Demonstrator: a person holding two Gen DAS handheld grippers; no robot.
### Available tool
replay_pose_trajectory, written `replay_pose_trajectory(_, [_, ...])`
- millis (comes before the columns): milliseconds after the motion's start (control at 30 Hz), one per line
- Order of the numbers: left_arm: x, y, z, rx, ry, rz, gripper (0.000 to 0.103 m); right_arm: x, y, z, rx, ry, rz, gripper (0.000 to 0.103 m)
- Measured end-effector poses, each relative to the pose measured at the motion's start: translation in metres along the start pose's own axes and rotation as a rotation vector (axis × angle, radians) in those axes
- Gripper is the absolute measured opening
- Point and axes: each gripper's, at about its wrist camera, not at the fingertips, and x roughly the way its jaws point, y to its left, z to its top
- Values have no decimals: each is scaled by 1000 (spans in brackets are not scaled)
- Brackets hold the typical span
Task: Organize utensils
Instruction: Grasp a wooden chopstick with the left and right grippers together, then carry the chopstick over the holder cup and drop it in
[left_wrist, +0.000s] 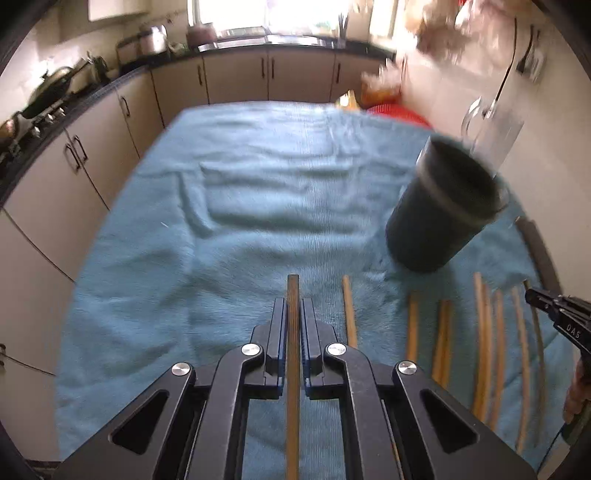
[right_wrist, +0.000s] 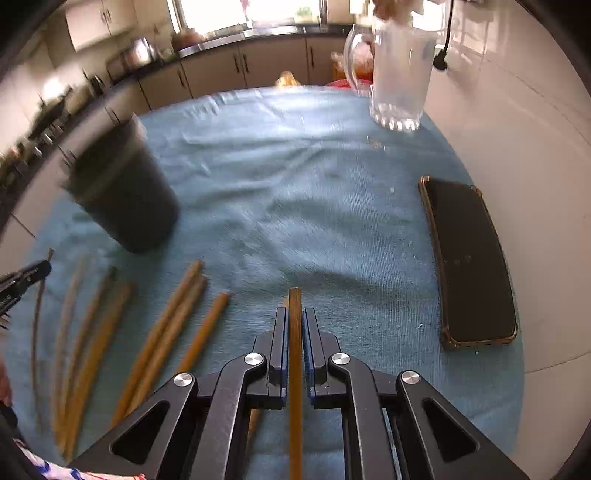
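Two chopsticks are in hand: my left gripper (left_wrist: 294, 314) and right gripper (right_wrist: 295, 325), bottom centre, each pinch one wooden stick (left_wrist: 293, 332) nearly closed. They look light, stiff and slippery, so I'd grip mid-shaft. Loose chopsticks (right_wrist: 166, 325) lie lower left, the dark cup (right_wrist: 125, 199) beyond them.

You have a blue towel (right_wrist: 295, 192) spread over the table. On it, to your right, a black phone (right_wrist: 472, 266) lies flat in a clear case. Farther back stands a clear glass mug (right_wrist: 400, 70), its handle facing left. Beyond the towel run beige cabinets (left_wrist: 236, 77) under a dark counter (left_wrist: 303, 44), with a wok (left_wrist: 55, 86) on the stove at your left.
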Motion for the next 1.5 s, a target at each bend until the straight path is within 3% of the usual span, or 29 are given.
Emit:
replay_pose_trajectory(233, [-96, 1, -4, -45, -186, -70, 6, -75, -1, -6, 9, -179, 94, 7])
replay_pose_trajectory(400, [-151, -12, -20, -31, -284, -102, 6, -119, 12, -14, -16, -275, 111, 7])
replay_pose_trajectory(833, [-229, -44, -41, 21, -431, -137, 6, -198, 33, -30, -102, -422, 161, 7])
replay_pose_trajectory(1100, [-238, -46, -1, -26, -479, -149, 6, -220, 35, 0, -87, -494, 207, 7])
replay_pose_trajectory(1500, [-201, -68, 114, -105, -577, -121, 6, -202, 65, 107, -24, -618, 260, 7])
